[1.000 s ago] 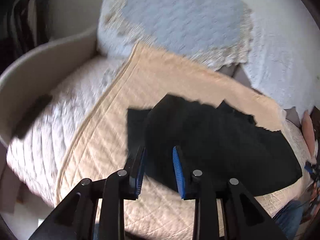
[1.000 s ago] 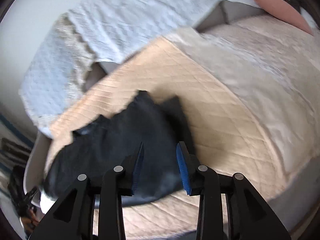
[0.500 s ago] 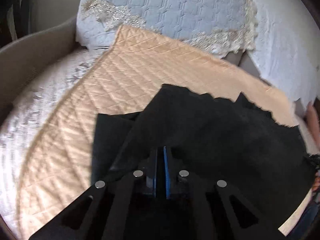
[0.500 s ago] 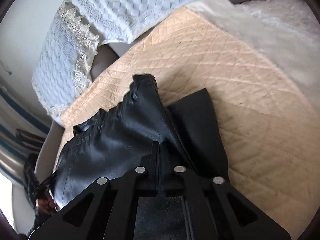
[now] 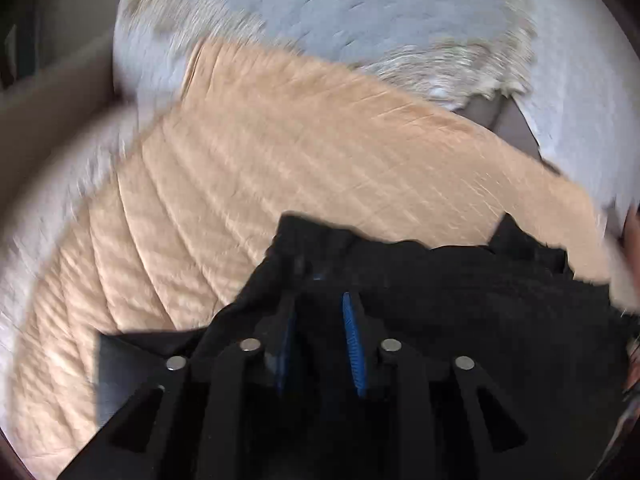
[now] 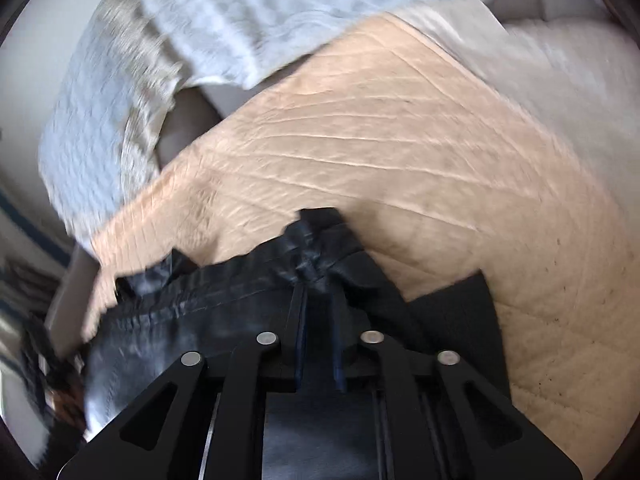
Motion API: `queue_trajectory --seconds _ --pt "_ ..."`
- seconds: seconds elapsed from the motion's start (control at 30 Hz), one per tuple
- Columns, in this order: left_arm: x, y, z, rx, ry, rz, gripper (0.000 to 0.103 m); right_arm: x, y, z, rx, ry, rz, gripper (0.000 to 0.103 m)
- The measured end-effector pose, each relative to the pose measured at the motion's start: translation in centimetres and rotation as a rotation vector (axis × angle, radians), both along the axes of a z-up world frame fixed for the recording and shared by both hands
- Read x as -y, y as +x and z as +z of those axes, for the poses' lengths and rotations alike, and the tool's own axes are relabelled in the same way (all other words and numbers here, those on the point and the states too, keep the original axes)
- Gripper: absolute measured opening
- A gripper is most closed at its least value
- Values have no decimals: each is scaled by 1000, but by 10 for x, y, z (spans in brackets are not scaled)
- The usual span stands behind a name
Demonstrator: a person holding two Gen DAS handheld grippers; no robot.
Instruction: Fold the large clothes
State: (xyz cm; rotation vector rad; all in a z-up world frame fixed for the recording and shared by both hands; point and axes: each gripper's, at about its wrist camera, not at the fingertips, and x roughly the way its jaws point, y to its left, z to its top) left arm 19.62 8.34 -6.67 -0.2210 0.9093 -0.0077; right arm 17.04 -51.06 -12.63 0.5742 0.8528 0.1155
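Black garment (image 6: pixel 224 300) on peach quilt (image 6: pixel 380 128), blurred: right gripper (image 6: pixel 319 292) clamped on its bunched edge; left gripper (image 5: pixel 320 312) jaws apart, its hold on the fabric indiscernible.

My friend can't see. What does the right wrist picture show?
A black claw pinches a bunched-up bit of a shiny black garment lying on a peach quilted blanket. A white textured cover lies behind the blanket, and the whole picture is blurry.
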Motion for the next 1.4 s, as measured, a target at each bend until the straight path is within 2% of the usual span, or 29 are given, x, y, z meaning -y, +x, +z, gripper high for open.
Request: queue_trajectory --seconds 0.03,0.13,0.43,0.5,0.57,0.67,0.73,0.8,0.87,0.93,0.97,1.0,1.13,1.23,1.33,1.4 --pt "-2 -1 2 11 -1 12 18 1 0 -2 2 2 -5 1" --pt "2 -2 0 12 34 7 18 1 1 -6 -15 -9 -12 0" --pt "5 0 0 3 46 10 18 -4 6 -5 -45 -60 -13 0" --pt "5 0 2 -3 52 7 17 -6 7 1 -65 -73 -11 0" --pt "5 -2 14 -4 58 0 17 -16 -3 24 -50 -133 -24 7" --pt "6 -28 41 73 49 -22 19 -28 -28 48 23 -121 16 13" --pt "8 -50 54 114 35 -52 25 -32 -50 51 24 -123 23 13" --pt "9 -70 56 135 73 -66 28 -29 -63 41 -10 -133 20 13" --pt "7 -75 41 97 100 -72 28 -20 -67 20 -87 -165 -7 10" --pt "1 -72 20 32 107 -58 29 -10 -67 12 -89 -98 -22 9" --pt "-2 -73 17 39 93 -55 29 -10 -65 16 -97 -95 -31 9" --pt "-3 -75 20 44 92 -47 29 -12 -65 20 -99 -101 -30 12" --pt "0 -96 45 77 90 -52 28 -26 -81 49 -65 -159 2 13" --pt "-6 -120 55 93 86 -43 28 -30 -104 52 -74 -159 4 13" --pt "-19 -127 42 44 68 -23 28 -30 -112 35 -136 -169 -13 13" --pt "-24 -125 30 -3 33 -9 28 -23 -108 28 -169 -111 -37 13"
